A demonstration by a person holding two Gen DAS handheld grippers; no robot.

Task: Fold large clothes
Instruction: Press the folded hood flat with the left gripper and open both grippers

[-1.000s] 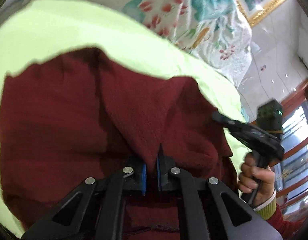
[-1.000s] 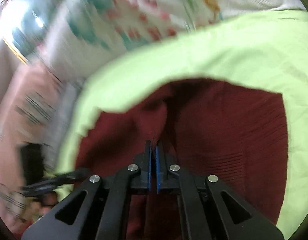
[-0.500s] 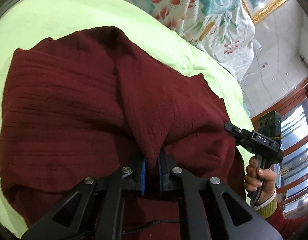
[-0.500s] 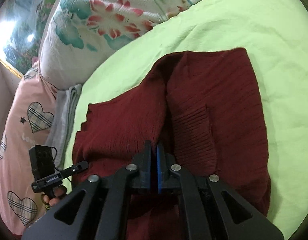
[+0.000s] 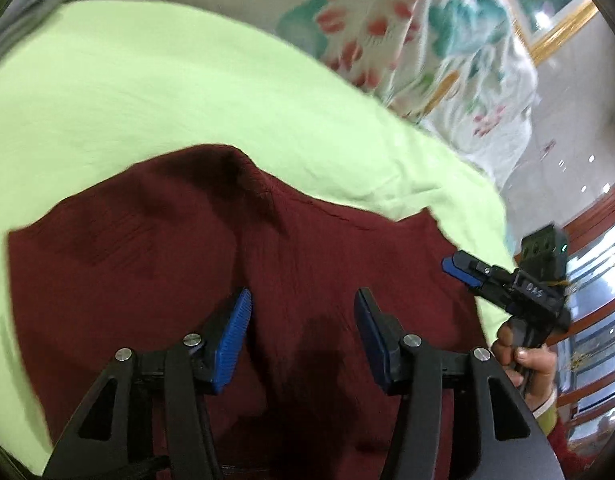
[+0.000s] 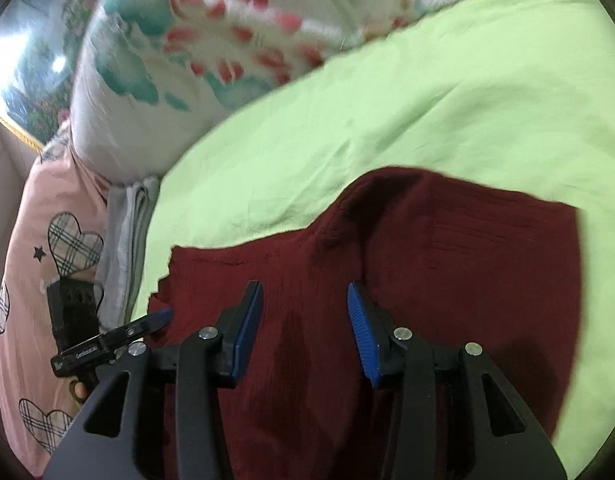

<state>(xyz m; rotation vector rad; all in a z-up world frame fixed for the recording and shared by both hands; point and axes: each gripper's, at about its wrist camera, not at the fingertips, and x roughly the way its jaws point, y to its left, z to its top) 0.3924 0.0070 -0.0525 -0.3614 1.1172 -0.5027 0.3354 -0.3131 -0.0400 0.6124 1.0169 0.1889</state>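
Now the maroon knit sweater lies folded on the light green sheet, its long axis running from one gripper across to the other, one fold peak pointing toward the floral quilt. Both the left gripper and right gripper hover over it, jaws opening, gripping nothing. Lettering on each gripper's body is too blurred to read.

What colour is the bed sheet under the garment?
Light green sheet, clearest in the right wrist view.
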